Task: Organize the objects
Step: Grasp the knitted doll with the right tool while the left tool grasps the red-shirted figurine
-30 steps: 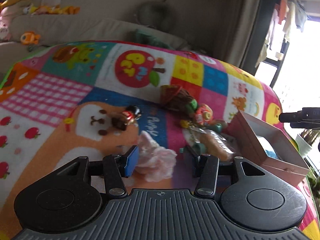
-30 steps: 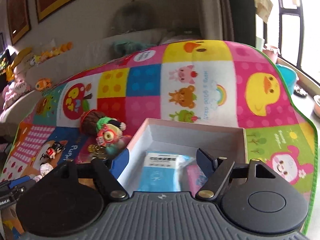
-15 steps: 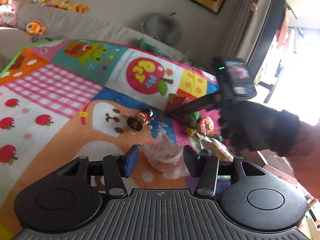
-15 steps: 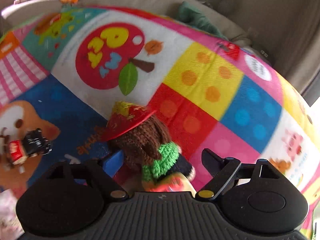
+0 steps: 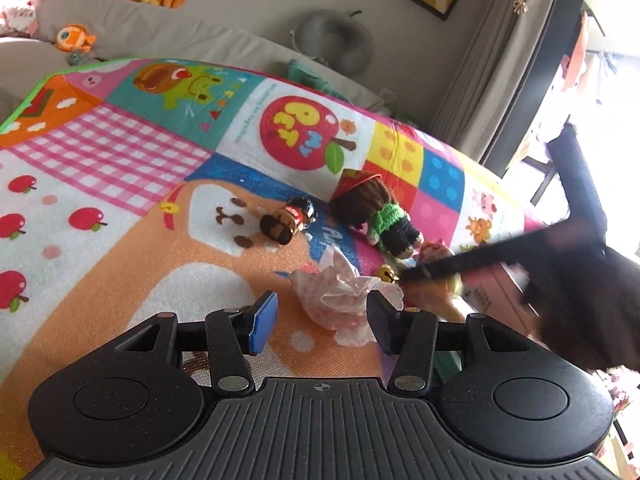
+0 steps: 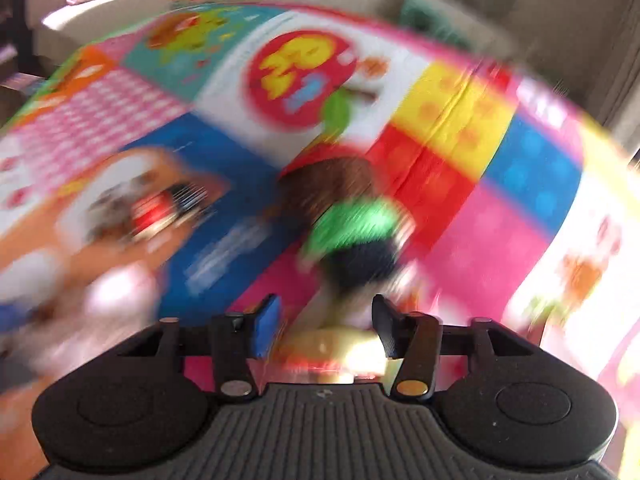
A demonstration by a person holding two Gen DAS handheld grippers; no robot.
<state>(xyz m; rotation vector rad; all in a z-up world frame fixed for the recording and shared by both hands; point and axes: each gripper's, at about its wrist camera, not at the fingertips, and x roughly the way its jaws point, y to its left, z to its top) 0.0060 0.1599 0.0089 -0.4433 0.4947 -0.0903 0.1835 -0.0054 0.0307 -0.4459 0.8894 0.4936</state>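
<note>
- A bright patchwork play mat, printed with apples, a frog and pink gingham, covers the surface under both grippers.
- Far left, beyond the mat, a beige sofa carries a row of plush toys.
- The left gripper hovers low over the near middle of the mat, its jaws parted with nothing pressed between them; a crumpled pink-and-white wrapper lies in the gap and just beyond its blue-padded fingertips.
- Left of centre and farther off, a small dark figurine with a red band lies on its side on the mat's bear print.
- Just right of it, a crocheted doll with a red hat, brown hair and a green scarf lies on the mat near the apple print.
- The right gripper, its own view smeared by motion, is closing its jaws; something yellow and red sits low between them, but the blur hides what it is and whether the pads touch it.
- In that same view the doll lies just beyond the fingertips.
- At the right edge of the left view, a dark bar of the right gripper crosses above a pink box.
</note>
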